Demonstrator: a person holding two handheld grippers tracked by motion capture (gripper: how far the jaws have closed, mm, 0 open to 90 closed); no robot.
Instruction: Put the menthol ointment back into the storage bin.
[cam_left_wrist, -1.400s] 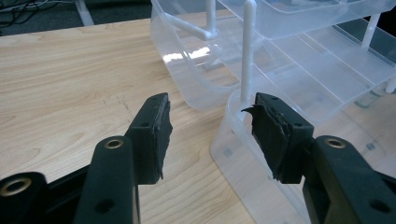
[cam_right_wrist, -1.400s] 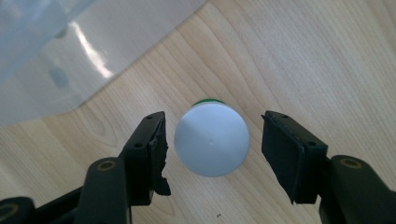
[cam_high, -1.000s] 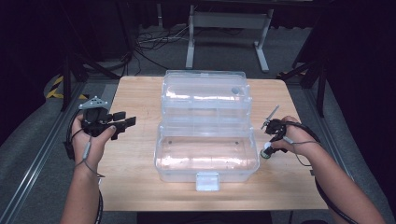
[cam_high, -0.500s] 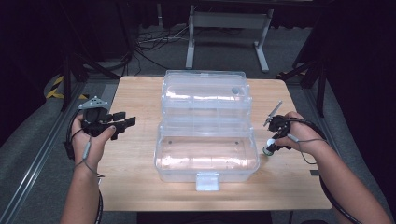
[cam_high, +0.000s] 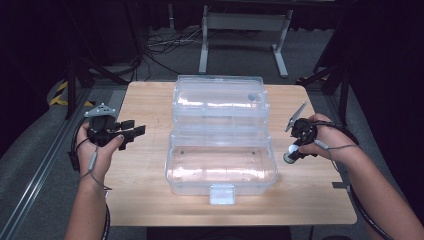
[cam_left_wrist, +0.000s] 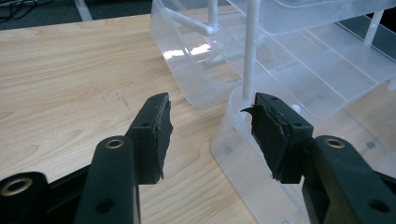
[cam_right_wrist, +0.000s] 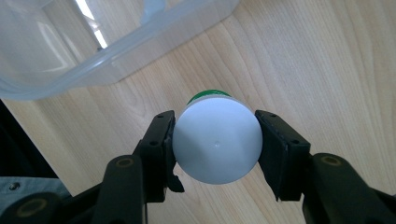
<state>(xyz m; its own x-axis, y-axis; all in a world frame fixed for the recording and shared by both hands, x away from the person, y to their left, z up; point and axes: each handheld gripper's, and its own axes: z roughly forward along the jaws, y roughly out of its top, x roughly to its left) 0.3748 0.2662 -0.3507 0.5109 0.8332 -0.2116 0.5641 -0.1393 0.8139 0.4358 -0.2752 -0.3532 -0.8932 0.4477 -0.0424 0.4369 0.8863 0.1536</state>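
Box (cam_high: 220, 145) of clear plastic sits mid-desk (cam_high: 145, 100), lid thrown open, tiered trays raised toward the far side. Left tool (cam_high: 131, 131) hovers over the desk's left part, jaws wide apart with nothing between them; in the left gripper view its right jaw lies close by the box's near wall (cam_left_wrist: 233, 144). Right tool (cam_high: 291, 155) sits just right of the box, jaws clamped on a small bottle (cam_right_wrist: 215, 140) with white cap and a green edge behind it, held above bare wood.
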